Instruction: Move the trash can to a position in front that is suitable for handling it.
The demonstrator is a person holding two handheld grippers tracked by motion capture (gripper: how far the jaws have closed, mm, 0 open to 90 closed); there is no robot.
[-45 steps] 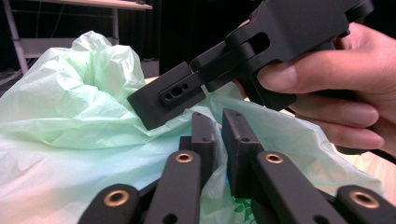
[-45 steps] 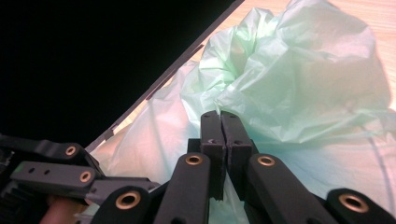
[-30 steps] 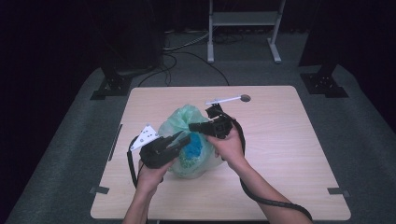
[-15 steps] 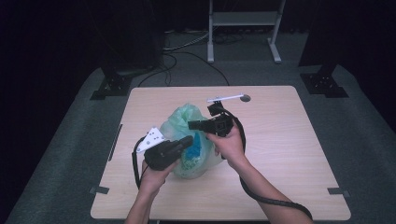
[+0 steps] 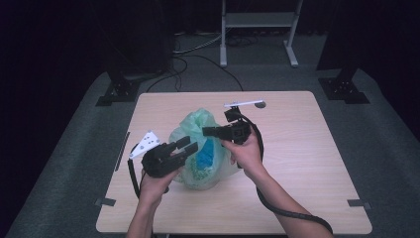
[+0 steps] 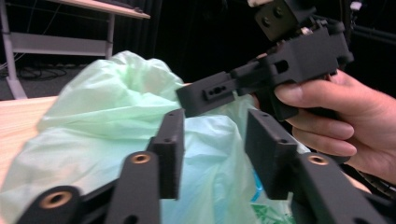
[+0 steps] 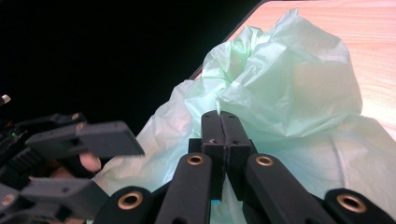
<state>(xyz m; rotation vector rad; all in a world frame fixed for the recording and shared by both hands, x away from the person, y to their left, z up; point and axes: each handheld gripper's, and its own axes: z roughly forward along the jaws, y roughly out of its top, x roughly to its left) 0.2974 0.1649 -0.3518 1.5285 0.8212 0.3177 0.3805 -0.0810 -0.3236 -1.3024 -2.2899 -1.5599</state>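
Note:
A pale green plastic bag (image 5: 198, 148) lies crumpled mid-table with something blue (image 5: 205, 152) showing through it. My left gripper (image 5: 188, 145) points at the bag's left side. Its jaws have just been opening and stand apart, with the bag (image 6: 102, 107) just beyond the pads and nothing pressed between them (image 6: 215, 140). My right gripper (image 5: 205, 131) reaches leftward over the bag's top, and its pads (image 7: 219, 116) are shut together on a fold of the film (image 7: 289, 88). The left gripper view shows the right gripper (image 6: 187, 98) held in a hand.
The wooden table (image 5: 297, 148) has bare room right of and in front of the bag. Tape marks (image 5: 105, 202) sit near its front corners. Behind it stand a white metal frame (image 5: 257, 20) and black stand feet (image 5: 119, 91) on grey carpet.
The left gripper's jaws closed beside the bag, then opened again, and that hand shifted slightly. The right gripper kept still and shut over the bag.

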